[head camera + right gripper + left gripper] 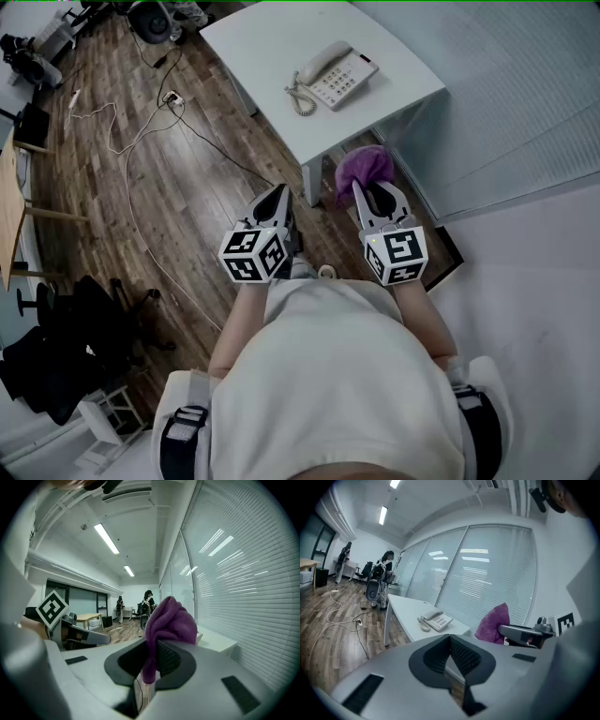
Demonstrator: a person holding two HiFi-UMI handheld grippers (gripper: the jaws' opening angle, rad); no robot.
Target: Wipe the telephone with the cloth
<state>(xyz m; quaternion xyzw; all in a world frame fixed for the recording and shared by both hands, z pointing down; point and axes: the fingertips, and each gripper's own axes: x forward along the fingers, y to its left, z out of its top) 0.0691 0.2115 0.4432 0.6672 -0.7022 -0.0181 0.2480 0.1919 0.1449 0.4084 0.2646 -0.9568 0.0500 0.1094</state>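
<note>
A cream corded telephone [335, 77] lies on the white table [272, 56], handset on its cradle; the left gripper view also shows the telephone [435, 620]. My right gripper [368, 189] is shut on a purple cloth [361, 169], bunched above its jaws just off the table's near corner. In the right gripper view the cloth [168, 623] fills the gap between the pads. My left gripper [278, 193] is shut and holds nothing, level with the right one and short of the table. Its closed jaws meet in the left gripper view [450, 638], where the cloth [494, 623] shows to the right.
Cables [131, 150] trail over the wooden floor left of the table. A glass wall with blinds [506, 103] runs along the right. A wooden desk [9, 202] and dark chairs [66, 347] stand at the left. People stand far off by an office chair [375, 588].
</note>
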